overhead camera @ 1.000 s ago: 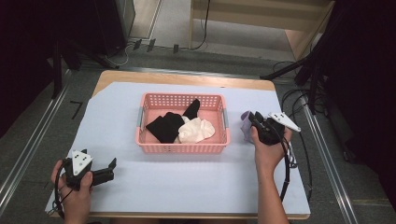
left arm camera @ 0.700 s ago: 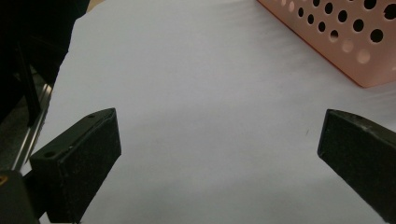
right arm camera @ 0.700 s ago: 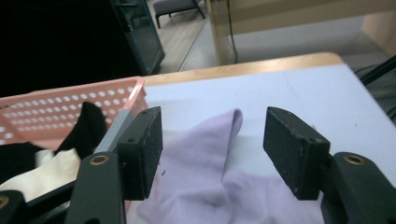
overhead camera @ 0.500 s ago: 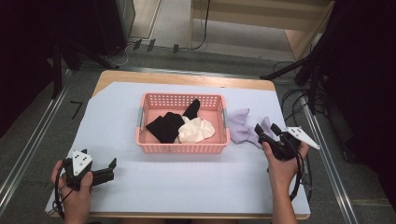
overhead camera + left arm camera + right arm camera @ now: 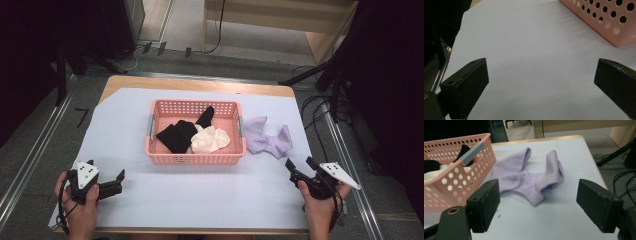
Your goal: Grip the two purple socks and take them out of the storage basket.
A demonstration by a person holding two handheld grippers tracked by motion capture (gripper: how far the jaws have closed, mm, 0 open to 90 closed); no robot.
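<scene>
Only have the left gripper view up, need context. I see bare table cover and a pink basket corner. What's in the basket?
Observer: A black garment and a white one lie in the pink basket.
Operator: Anything outside it?
Observer: A lilac cloth lies crumpled on the table cover, just off the basket's right end.
Operator: Right gripper holding that?
Observer: No. The right gripper has its jaws wide, just opened, with nothing between them; the cloth lies ahead of them, apart.
</scene>
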